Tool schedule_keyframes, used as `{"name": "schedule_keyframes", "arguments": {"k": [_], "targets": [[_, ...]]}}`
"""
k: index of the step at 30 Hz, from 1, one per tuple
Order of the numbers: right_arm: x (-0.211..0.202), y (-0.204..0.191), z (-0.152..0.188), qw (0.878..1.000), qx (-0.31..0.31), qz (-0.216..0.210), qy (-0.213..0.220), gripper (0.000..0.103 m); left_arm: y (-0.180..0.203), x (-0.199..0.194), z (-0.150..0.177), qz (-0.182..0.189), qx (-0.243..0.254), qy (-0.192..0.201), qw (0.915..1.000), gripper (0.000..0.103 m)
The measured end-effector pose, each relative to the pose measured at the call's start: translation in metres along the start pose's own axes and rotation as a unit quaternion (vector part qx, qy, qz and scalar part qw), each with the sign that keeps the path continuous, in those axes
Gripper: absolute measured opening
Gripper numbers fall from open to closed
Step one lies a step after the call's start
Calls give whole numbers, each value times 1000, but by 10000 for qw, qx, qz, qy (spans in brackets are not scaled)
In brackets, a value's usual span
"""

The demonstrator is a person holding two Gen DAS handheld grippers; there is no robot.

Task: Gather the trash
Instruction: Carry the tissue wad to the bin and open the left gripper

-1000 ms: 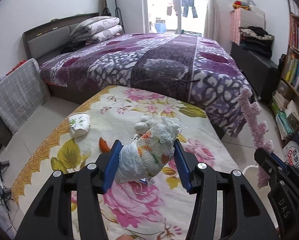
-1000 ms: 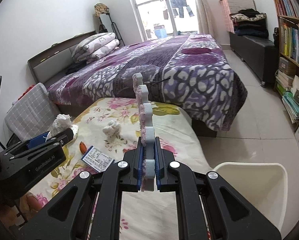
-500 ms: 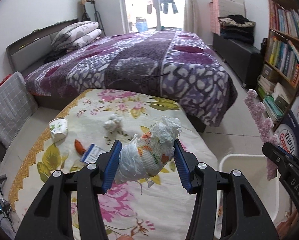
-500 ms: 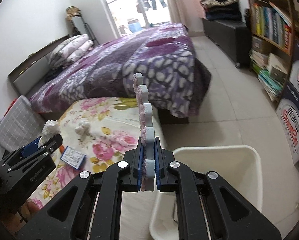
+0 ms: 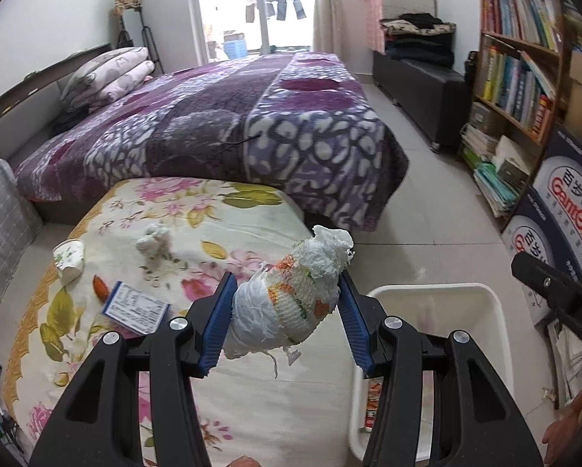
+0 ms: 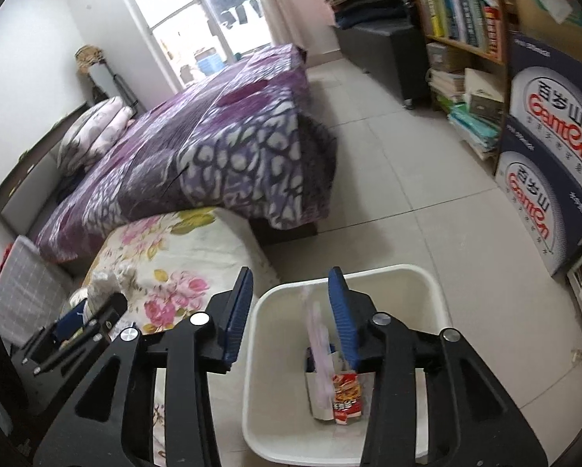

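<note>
We see right gripper (image 6: 289, 311) just opening, pink strip (image 6: 317, 344) dropping into bin (image 6: 427, 284). Left gripper (image 5: 285, 321) clamps wad (image 5: 291, 301). Cup (image 5: 69, 258), card (image 5: 135, 307), tissue (image 5: 155, 239) remain on table (image 5: 252, 214).

The bin (image 6: 431, 284) stands on the floor (image 6: 427, 194) just right of the mattress (image 5: 252, 229). In the bin lie a strip (image 6: 318, 334) and a packet (image 6: 345, 393). On the mattress, left of the bin, lie a card (image 5: 135, 307), a cup (image 5: 69, 258) and a paper wad (image 5: 155, 239). Behind the mattress stands the bed (image 5: 221, 124). Right of the bin, boxes (image 6: 551, 163) and a bookshelf (image 5: 520, 50) stand along the wall.
</note>
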State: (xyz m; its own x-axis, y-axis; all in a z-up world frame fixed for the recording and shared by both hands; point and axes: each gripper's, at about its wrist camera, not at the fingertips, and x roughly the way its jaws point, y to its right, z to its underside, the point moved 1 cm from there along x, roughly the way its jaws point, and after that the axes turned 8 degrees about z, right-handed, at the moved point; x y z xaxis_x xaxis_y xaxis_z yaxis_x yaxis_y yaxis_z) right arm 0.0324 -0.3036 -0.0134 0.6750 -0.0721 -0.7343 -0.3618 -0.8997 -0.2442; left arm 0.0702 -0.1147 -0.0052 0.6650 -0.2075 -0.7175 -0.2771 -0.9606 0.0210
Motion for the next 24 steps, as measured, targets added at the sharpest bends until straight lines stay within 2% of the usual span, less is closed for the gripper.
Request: {"name": "schedule_keyframes", "arguments": {"k": [5, 13, 18, 21, 24], "targets": [[-7, 28, -5, 9997, 188, 164, 50, 45, 26, 4, 2, 150, 178, -32, 9997, 52], [-17, 73, -11, 9959, 726, 505, 192, 68, 68, 13, 11, 472, 539, -188, 9973, 52], [-19, 100, -14, 9913, 1145, 611, 221, 81, 93, 16, 19, 826, 780, -326, 9930, 54], [-19, 113, -15, 9884, 1362, 635, 213, 86, 103, 17, 24, 1106, 840, -432, 9894, 58], [-18, 121, -15, 9863, 1522, 617, 164, 88, 110, 15, 27, 1299, 897, -448, 9864, 72]]}}
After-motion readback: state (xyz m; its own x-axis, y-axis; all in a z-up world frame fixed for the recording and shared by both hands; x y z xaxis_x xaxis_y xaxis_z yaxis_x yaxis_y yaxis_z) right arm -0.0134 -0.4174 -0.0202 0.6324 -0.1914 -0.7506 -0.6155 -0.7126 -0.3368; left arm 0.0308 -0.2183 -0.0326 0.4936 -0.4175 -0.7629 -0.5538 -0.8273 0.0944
